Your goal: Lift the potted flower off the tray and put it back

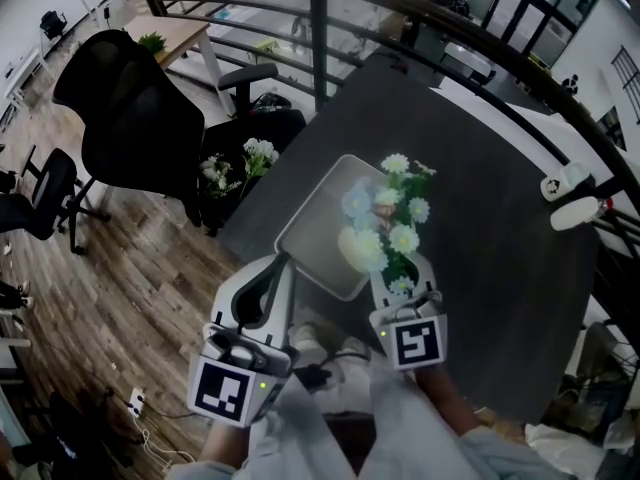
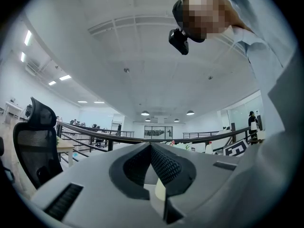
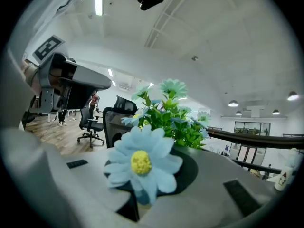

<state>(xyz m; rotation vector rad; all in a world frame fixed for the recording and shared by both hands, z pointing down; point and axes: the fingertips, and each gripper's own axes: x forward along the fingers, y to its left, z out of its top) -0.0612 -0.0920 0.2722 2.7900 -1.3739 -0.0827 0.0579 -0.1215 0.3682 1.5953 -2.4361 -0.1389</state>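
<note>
The potted flower (image 1: 388, 226), a bunch of pale blue, white and yellow blooms with green leaves, hangs over the right side of the grey tray (image 1: 315, 230) on the dark table (image 1: 490, 268). My right gripper (image 1: 402, 270) is shut on its base; the pot itself is hidden behind the jaws and blooms. In the right gripper view a blue flower (image 3: 142, 164) fills the space between the jaws, with leaves (image 3: 173, 120) behind it. My left gripper (image 1: 281, 260) is beside the tray's near left corner. Its jaws are shut, with nothing held (image 2: 151, 148).
A black office chair (image 1: 130, 108) and a pot of white flowers (image 1: 248, 160) stand on the wooden floor left of the table. A dark railing (image 1: 320, 13) runs behind. Two white objects (image 1: 570, 196) lie at the table's right edge. A person (image 2: 223, 18) is above the left gripper.
</note>
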